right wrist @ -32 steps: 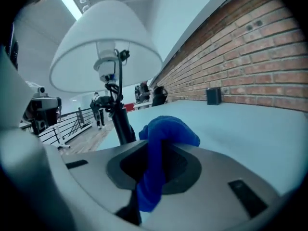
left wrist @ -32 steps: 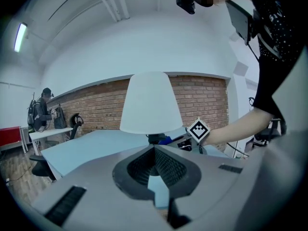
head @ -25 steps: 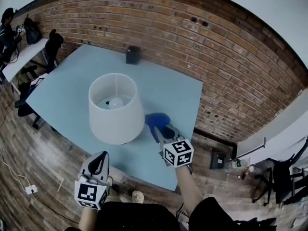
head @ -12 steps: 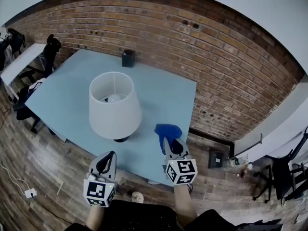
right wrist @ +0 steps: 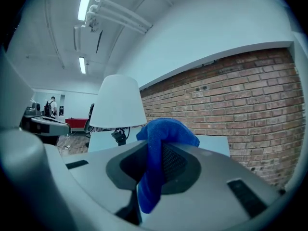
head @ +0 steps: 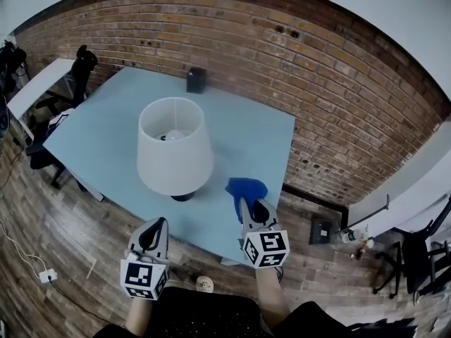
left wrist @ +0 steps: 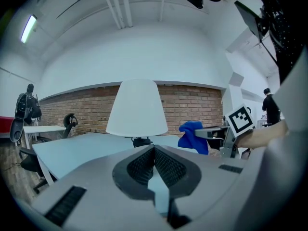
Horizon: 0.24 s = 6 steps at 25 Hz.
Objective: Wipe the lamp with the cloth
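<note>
On the table (head: 243,129) stands one lamp (head: 175,148); the right gripper (head: 244,204) pinches the one cloth (head: 246,187), the left gripper (head: 162,222) closed on nothing.

My right gripper (head: 248,204) has pulled back from the lamp (head: 175,150). The cloth (head: 246,187) in my jaws sat just beside the lamp 1 s ago and now hangs apart from it.

lamp (head: 175,150) stands on the table (head: 254,132) — cloth (head: 246,187) right of it, box (head: 196,80) behind.
</note>
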Tool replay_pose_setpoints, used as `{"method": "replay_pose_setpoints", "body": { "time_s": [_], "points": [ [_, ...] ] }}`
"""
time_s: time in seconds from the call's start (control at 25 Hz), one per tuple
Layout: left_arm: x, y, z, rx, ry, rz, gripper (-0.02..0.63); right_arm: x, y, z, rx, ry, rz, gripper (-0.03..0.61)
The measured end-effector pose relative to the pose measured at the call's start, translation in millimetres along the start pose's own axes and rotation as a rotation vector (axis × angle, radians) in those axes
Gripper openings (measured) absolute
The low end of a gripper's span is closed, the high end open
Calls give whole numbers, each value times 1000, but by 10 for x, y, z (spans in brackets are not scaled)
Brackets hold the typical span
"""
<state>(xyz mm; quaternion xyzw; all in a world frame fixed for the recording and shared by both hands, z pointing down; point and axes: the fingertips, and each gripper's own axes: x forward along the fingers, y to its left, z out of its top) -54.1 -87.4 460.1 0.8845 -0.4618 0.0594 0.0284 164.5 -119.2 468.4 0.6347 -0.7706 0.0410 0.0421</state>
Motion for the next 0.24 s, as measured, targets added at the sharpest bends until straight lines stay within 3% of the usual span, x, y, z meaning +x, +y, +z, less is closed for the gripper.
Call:
{"method": "replay_pose_setpoints", "body": {
  "time_s": [0.24],
  "points": [
    [8,-42,-29,0,2,-6,8,-36,-42,-25,27,-2,-1,60]
  ]
}}
